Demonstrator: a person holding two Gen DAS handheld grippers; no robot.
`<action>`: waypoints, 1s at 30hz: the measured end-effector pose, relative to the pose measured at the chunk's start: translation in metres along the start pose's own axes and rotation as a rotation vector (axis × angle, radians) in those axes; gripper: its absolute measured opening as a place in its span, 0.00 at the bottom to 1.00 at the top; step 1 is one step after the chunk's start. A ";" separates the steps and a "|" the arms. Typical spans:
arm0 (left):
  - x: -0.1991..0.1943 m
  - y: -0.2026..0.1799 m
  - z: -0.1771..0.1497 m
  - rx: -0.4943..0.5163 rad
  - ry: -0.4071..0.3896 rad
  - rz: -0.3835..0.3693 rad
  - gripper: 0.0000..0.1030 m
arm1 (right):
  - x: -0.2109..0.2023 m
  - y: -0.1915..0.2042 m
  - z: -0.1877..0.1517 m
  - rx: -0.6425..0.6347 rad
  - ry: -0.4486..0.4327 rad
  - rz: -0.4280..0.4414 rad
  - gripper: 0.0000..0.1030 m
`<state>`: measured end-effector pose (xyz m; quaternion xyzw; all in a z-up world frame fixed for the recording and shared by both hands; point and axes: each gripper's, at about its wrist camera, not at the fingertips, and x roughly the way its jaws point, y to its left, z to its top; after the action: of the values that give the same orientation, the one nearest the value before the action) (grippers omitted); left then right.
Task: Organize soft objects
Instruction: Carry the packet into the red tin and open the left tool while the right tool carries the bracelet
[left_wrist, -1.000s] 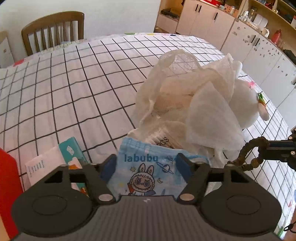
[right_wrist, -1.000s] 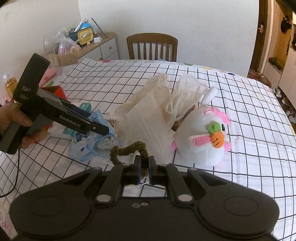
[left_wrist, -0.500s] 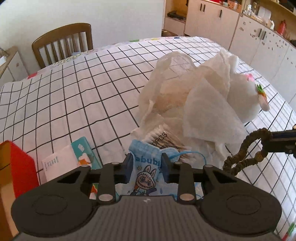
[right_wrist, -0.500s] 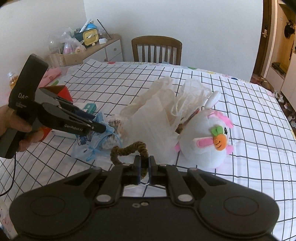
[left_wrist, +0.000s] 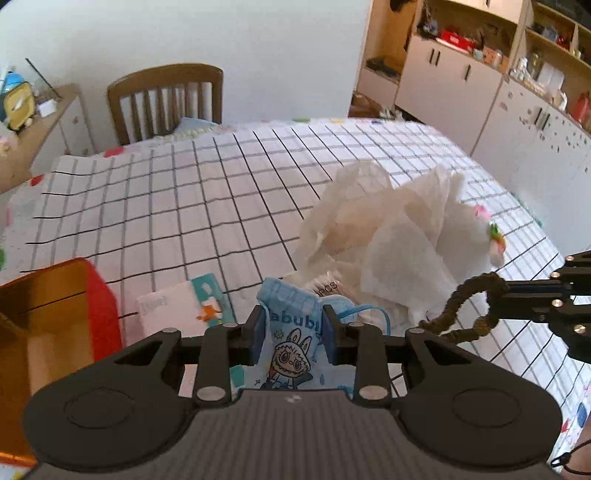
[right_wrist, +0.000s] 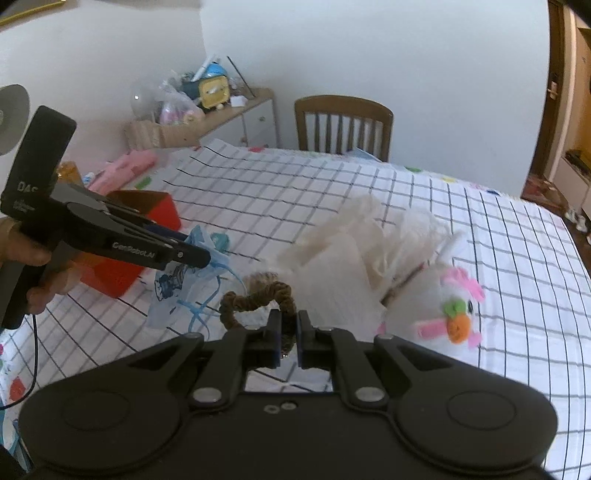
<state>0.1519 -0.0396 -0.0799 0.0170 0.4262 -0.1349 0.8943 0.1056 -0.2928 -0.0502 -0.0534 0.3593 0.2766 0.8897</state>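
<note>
The left gripper (left_wrist: 293, 332) has its jaws clamped on a blue face mask (left_wrist: 291, 343), lifted clear of the checkered desk (left_wrist: 184, 206). The right gripper (right_wrist: 288, 341) pinches a brown hair scrunchie (right_wrist: 258, 295), also held up. A white tissue heap (right_wrist: 343, 251) and plush toy (right_wrist: 436, 314) lie behind, touching.

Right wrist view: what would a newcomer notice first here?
The left gripper lifts a blue cartoon mask packet clear of the checked tablecloth, beside a red box. Nearer, the right gripper pinches a brown scrunchie, with a white plush toy at right.
</note>
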 end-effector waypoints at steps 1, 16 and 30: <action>-0.006 0.001 0.000 -0.008 -0.006 0.007 0.30 | -0.001 0.002 0.003 -0.002 -0.003 0.011 0.07; -0.080 0.061 0.002 -0.113 -0.097 0.107 0.30 | 0.014 0.059 0.068 -0.086 -0.053 0.157 0.07; -0.102 0.157 -0.013 -0.210 -0.094 0.217 0.30 | 0.066 0.152 0.114 -0.188 -0.032 0.251 0.07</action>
<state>0.1213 0.1370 -0.0234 -0.0368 0.3915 0.0072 0.9194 0.1333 -0.1016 0.0056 -0.0867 0.3215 0.4188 0.8448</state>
